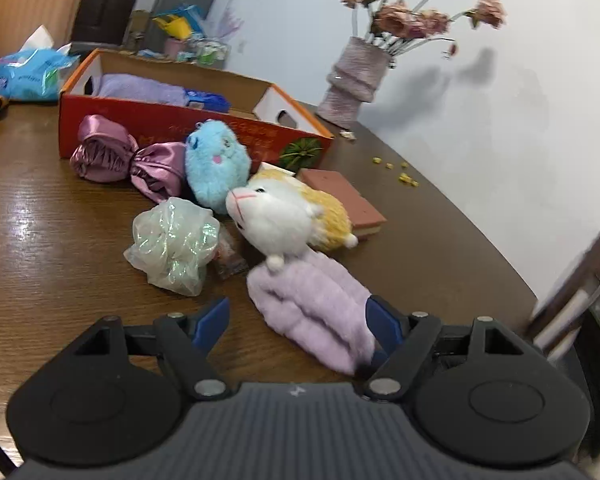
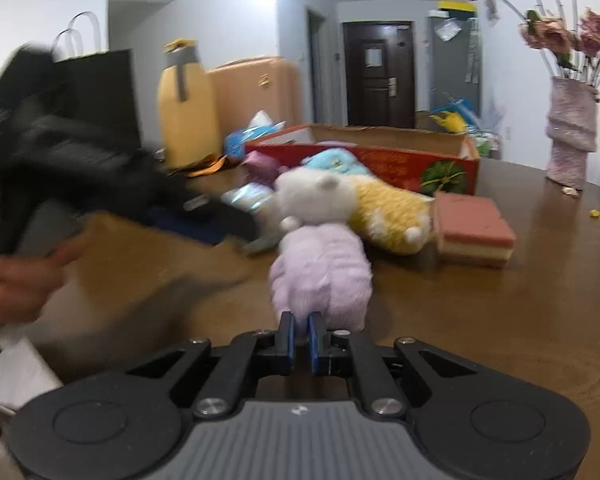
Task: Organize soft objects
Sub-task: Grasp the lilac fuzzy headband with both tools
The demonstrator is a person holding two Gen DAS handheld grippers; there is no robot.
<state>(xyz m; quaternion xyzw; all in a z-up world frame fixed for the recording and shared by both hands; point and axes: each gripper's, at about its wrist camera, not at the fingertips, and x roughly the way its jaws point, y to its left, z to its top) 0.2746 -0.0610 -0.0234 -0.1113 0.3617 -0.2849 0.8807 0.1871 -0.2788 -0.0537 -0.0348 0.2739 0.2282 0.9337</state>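
- Lilac fleece roll (image 1: 312,308), left wrist view: lies on the table (image 1: 60,240) between the spread jaws of the left gripper (image 1: 300,320), its right finger touching the pile. Looks light, squashy, non-slip.
- Right wrist view: right gripper (image 2: 302,340) is pinched onto the fleece's near edge (image 2: 320,276); a fuller mid-body grab seems safer.
- Red box (image 2: 380,160) beyond: printing illegible.

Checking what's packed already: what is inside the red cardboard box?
Inside the red cardboard box, a folded lilac towel lies beside something blue. The near wall hides the box floor and anything lower.
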